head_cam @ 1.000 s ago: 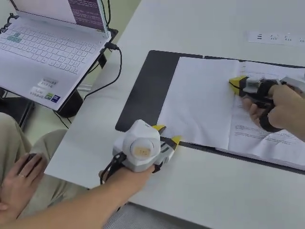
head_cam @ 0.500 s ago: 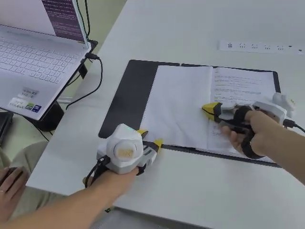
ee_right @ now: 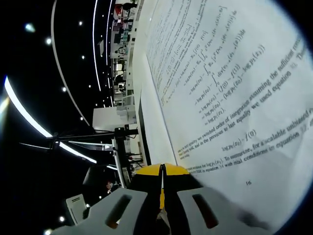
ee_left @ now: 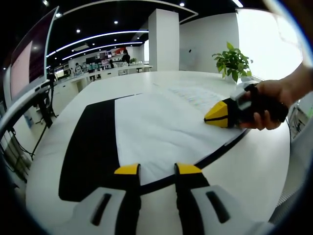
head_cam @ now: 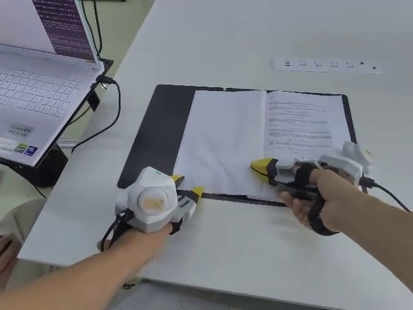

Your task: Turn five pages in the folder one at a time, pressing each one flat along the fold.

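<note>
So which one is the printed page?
On the white table lies an open black folder. The printed page is its sheet nearest the right tool; unlike the blank sheet beside it, it carries lines of text.

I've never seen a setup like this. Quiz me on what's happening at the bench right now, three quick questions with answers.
1. True or false: the right gripper is shut, with its tip on the paper near the fold of the folder.
2. On which side of the fold does the printed page lie, seen from the head view? A left; B right; C both sides.
3. Fill in: the jaws of the left gripper, at the folder's near edge, stand ___.

Key: 1 true; 2 B; 3 open.
</note>
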Motion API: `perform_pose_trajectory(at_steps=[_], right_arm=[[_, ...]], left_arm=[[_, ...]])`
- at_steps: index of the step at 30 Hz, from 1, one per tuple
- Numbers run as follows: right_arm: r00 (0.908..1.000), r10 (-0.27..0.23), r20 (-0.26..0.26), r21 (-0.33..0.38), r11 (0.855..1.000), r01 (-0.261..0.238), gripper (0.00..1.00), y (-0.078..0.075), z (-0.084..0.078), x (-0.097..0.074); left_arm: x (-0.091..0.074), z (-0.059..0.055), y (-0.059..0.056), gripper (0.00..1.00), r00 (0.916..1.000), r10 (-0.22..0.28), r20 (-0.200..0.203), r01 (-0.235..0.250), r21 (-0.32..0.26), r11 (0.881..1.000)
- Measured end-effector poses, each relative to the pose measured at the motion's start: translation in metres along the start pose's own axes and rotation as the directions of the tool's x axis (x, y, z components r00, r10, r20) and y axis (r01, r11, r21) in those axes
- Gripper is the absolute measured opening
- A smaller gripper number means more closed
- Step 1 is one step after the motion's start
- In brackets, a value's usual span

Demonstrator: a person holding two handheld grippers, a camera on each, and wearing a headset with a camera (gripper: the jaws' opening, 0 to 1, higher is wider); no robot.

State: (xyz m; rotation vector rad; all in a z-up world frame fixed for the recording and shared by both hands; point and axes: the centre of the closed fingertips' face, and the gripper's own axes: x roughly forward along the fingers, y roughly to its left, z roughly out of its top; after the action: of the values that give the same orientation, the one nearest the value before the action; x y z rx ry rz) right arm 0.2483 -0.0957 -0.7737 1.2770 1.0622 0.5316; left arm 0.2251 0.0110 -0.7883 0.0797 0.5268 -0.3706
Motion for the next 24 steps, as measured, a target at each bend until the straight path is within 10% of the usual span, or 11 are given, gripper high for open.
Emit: perform_pose_trajectory(at_steps=[19, 24], right_arm=[[0.9981, -0.020, -0.058, 0.024, 0.999, 0.021, 0.00, -0.016, -0.046, -0.023], [0.9988, -0.008, -0.048, -0.038, 0.999, 0.007, 0.00, -0.005, -0.060, -0.052]], left_arm=[[0.000, 0.000, 0.001, 0.26, 1.0000, 0.005, -0.001, -0.005, -0.011, 1.000], [-0.003, -0.001, 0.000, 0.30, 0.9930, 0.007, -0.118, -0.011, -0.034, 0.999]])
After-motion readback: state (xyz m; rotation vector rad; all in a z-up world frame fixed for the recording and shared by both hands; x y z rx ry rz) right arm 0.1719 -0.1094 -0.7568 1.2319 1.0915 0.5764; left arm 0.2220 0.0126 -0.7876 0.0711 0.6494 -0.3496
